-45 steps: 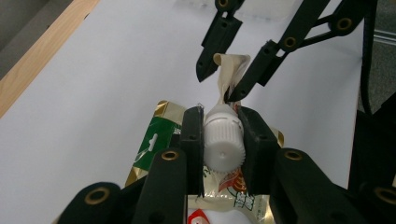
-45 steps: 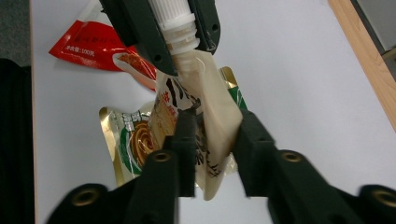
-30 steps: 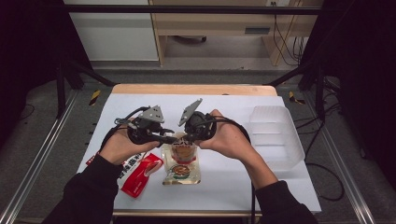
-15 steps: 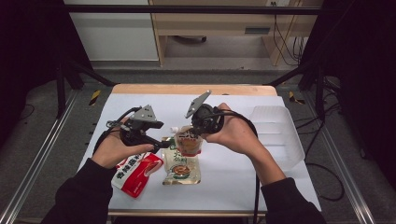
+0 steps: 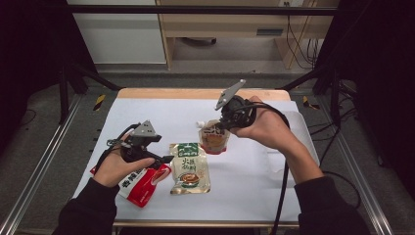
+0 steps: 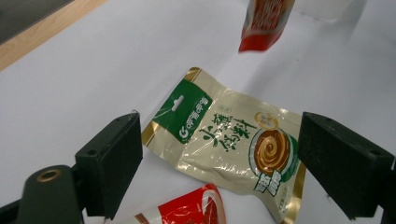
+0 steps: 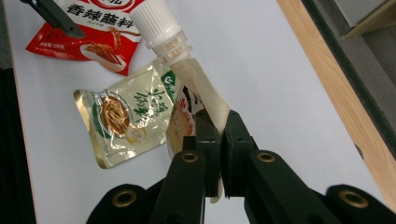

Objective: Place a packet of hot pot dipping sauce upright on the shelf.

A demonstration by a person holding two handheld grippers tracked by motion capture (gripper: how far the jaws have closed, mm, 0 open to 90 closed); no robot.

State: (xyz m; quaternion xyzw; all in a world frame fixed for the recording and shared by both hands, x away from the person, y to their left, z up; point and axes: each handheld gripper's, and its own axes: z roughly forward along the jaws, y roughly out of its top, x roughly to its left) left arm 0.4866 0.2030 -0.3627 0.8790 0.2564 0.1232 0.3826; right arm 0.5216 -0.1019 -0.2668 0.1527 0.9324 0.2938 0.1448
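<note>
Right fingers (image 7: 219,135) pinching spout pouch (image 5: 214,138) edge – lifted, left fingers (image 6: 219,163) just spread, over gold pouch (image 6: 233,144).

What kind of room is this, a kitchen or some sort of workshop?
Most likely a lab or recording booth, not a kitchen. A white-topped table stands inside a metal frame hung with dark curtains, cables trail across the floor behind it, and sauce pouches such as the gold-and-green pouch are laid out like test items.

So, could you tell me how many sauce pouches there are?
3: a red flat pouch under the left hand, a gold-green pouch mid-table, a white-capped spout pouch in the right hand-held gripper.
</note>
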